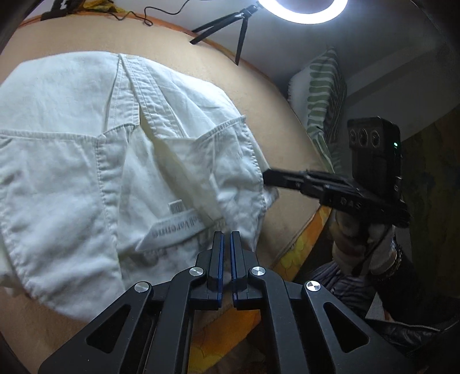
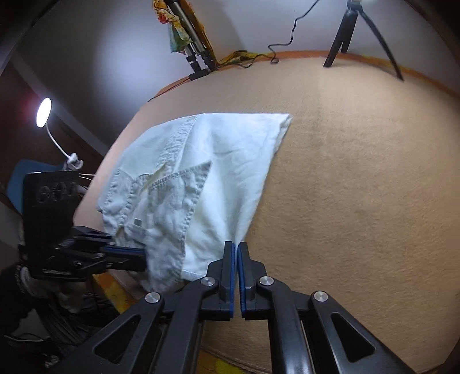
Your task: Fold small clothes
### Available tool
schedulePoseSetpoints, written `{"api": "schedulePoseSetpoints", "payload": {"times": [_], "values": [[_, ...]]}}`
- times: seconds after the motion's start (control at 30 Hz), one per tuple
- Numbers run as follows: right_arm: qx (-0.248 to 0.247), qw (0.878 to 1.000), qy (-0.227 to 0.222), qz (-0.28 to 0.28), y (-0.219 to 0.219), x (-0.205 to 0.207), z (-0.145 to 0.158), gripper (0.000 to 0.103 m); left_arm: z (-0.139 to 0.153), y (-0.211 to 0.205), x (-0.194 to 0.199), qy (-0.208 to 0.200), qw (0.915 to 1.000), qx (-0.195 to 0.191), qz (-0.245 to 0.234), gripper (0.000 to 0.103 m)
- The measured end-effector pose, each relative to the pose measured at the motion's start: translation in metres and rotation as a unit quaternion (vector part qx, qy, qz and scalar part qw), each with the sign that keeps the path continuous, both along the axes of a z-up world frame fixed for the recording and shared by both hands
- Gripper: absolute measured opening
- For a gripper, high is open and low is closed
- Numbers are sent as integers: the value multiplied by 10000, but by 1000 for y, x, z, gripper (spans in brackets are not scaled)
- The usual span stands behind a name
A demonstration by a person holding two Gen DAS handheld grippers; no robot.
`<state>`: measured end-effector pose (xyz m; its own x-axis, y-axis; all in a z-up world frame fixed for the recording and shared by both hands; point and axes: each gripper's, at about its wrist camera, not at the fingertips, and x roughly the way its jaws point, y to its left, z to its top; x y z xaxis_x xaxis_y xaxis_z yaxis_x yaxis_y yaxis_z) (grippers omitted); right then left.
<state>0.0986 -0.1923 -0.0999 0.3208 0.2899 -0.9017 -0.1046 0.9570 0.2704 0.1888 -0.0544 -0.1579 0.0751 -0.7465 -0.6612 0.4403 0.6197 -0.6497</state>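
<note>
white shorts [image 1: 120,161] lie on tan table [image 2: 359,187], near edge in my grip | left claw [image 1: 227,238] pinching waistband, label [image 1: 175,227] seen only here | right claw [image 2: 237,248] pinching side edge, far folded corner seen only here | ring light [image 1: 302,11] and tripod [image 2: 359,31] behind, lamp [image 2: 43,112] at left

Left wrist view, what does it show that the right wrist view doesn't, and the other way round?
Only the left wrist view shows the ring light, a striped cushion and the brand label on the white garment. Only the right wrist view shows a small lamp and the garment's far folded corner. Both show the garment on the beige surface, with the left tongs and right tongs pinching its near edge.
</note>
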Motion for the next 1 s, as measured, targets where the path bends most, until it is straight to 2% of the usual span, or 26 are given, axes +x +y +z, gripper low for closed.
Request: {"api": "schedulePoseSetpoints", "payload": {"times": [0.1,0.13,0.17,0.23,0.3,0.37,0.4,0.43,0.47,0.53,0.67,0.77,1.0], "values": [[26,9999,-53,-160,-9,2,7,10,25,23,-9,-457,9989,96,41,6],[61,9997,-90,-199,-12,2,9,18,30,31,-10,-548,9984,125,108,6],[128,9995,-164,-243,-16,1,12,24,38,43,-12,-689,9972,188,243,6],[287,9990,-239,-264,-19,3,17,25,50,70,-11,-892,9941,284,556,6],[422,9982,-316,-270,-19,6,20,32,56,93,-6,-956,9906,359,911,7],[537,9976,-364,-253,-18,8,21,40,52,113,2,-806,9885,368,1225,17],[613,9972,-360,-239,-18,11,21,42,49,121,5,-728,9867,411,1392,31],[675,9969,-325,-237,-18,15,20,46,46,127,7,-656,9850,403,1544,38],[773,9964,-277,-232,-20,18,18,53,41,136,10,-533,9839,294,1682,40],[1026,9941,-149,-316,-27,25,10,58,29,145,15,-225,9817,222,1877,50],[1459,9873,104,-621,-46,36,-7,58,2,155,20,434,9756,-44,2154,51],[1770,9808,220,-786,-56,44,-19,58,-12,163,20,773,9701,-167,2294,51],[2062,9749,395,-745,-53,56,-39,57,-22,156,28,880,9677,-338,2336,51]]}}
